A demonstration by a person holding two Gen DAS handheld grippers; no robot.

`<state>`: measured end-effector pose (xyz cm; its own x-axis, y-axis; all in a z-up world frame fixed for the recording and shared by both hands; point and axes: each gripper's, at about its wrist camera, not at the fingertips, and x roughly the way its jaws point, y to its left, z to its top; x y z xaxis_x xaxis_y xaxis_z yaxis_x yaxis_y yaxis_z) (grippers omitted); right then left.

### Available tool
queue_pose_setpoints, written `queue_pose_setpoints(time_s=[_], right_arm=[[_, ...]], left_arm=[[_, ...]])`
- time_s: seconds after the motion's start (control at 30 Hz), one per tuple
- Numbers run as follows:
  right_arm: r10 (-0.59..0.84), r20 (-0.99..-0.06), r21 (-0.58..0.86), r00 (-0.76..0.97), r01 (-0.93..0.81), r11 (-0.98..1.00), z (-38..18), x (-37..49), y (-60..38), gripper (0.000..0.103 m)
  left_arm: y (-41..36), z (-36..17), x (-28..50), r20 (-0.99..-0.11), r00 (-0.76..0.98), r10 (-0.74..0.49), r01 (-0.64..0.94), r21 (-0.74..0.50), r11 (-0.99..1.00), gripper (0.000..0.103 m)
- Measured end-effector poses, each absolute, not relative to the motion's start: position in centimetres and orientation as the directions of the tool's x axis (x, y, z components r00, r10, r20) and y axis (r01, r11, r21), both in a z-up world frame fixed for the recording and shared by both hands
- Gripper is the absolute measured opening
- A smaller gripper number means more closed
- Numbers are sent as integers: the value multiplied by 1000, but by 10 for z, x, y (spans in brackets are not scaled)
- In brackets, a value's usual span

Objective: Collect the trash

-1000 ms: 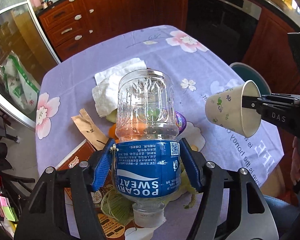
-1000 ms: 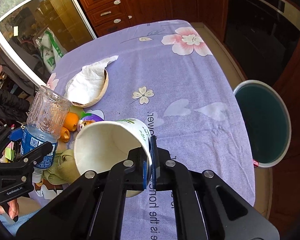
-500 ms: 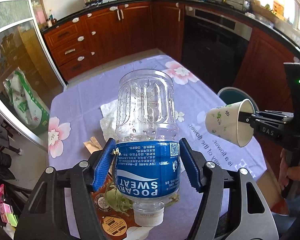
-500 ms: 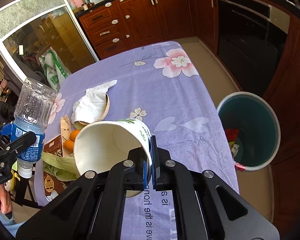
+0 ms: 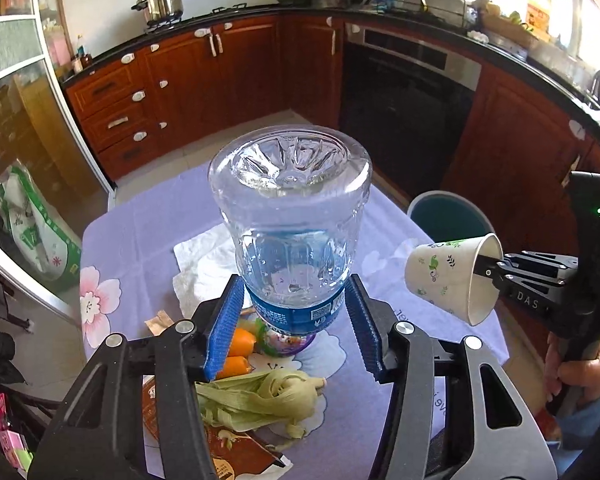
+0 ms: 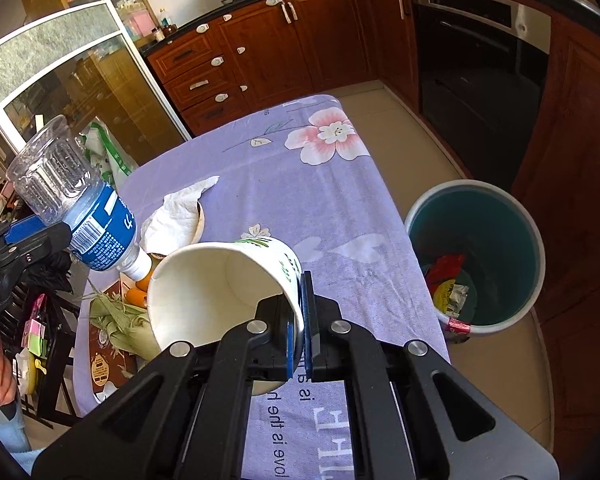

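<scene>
Dead centre of the left wrist view, the left gripper (image 5: 294,326) is clamped on a plastic bottle (image 5: 290,216), held upside down above the tabletop (image 5: 140,232). Over at right, the right gripper (image 6: 299,330) pinches the rim of a paper cup (image 6: 220,284), tipped sideways. Trash bin (image 6: 476,256) sits on the floor at the right of that frame, some wrappers inside.

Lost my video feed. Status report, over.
Left gripper shut on plastic bottle, cap down. Right gripper shut on paper cup rim. Both above table; trash bin open, path unobstructed.
</scene>
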<state>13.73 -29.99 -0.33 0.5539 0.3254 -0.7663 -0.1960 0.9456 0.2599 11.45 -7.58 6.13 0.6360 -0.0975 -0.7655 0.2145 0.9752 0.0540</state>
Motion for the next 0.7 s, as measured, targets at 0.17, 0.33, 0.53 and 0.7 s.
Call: queue_pose_setpoints(time_s=[0.17, 0.33, 0.53, 0.7], right_arm=[[298, -756, 261, 582, -149, 954, 2, 140, -322, 3], [271, -767, 270, 582, -91, 959, -5, 146, -348, 3], [269, -827, 267, 494, -77, 961, -51, 174, -346, 3], [169, -810, 200, 562, -7, 980, -36, 230, -375, 3]], left_arm=[[-109, 62, 128, -770, 621, -147, 287, 48, 957, 1], [-138, 40, 149, -800, 575, -172, 354, 53, 934, 3], [-144, -1, 173, -850, 511, -128, 347, 68, 935, 56], [-125, -10, 206, -845, 528, -89, 291, 81, 953, 60]])
